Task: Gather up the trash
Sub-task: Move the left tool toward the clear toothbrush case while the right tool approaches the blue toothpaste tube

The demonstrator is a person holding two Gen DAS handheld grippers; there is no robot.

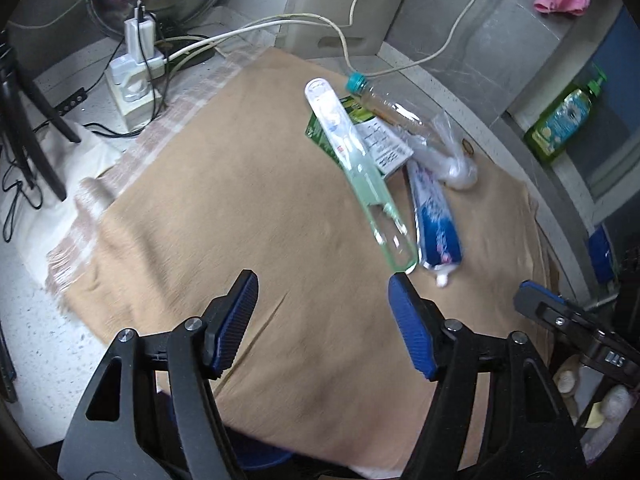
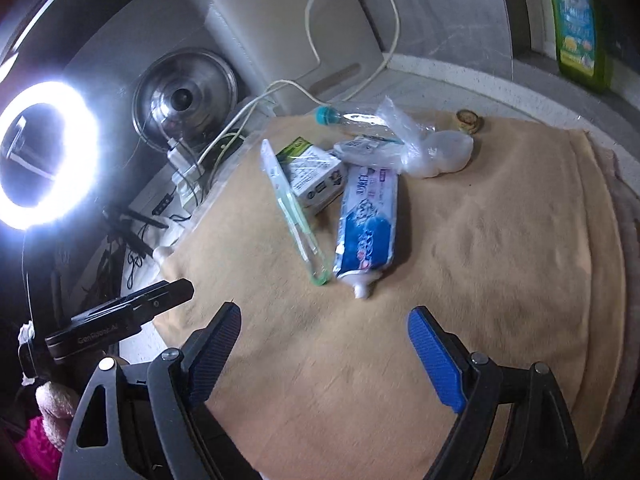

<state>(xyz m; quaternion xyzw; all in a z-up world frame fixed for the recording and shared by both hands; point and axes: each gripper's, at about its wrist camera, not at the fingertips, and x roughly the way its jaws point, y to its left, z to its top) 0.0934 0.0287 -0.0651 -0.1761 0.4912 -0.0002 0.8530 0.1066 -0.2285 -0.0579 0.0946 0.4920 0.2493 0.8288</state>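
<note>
Six pieces of trash lie clustered on the tan cloth (image 1: 248, 216) that covers the bench (image 1: 32, 320):

- toothbrush case (image 1: 360, 172), clear green, propped at a slant across the small carton (image 1: 384, 142);
- toothpaste tube (image 2: 366, 224), cap end toward the cameras, just beside the case;
- plastic bottle (image 1: 384, 106) with teal cap, at the far side of the heap;
- knotted plastic bag (image 2: 436, 152), touching the tube's far end;
- bottle cap (image 2: 468, 120), gold, near the bag at the cloth's far edge.

Step in hand, as judged: the approach, nothing yet lifted. No bin or bag for the trash shows in either view.

Left tool (image 1: 322, 292): jaws spread wide, holding nothing, poised above the cloth short of the heap, its right finger close to the near end of the toothbrush case.

Right tool (image 2: 324, 324): likewise spread and holding nothing, aimed at the tube's cap end, apart from it.

Next move likely calls for: choosing one nearest item per tool, lowering until the fingers straddle it, then closing. The case leans on the carton and may slip sideways when pinched; the tube lies flat and needs a low, level entry.

Also present: pot lid (image 2: 184, 96), charger and white cables (image 1: 140, 40), green soap bottle (image 1: 560, 120), ring light (image 2: 44, 156).
</note>
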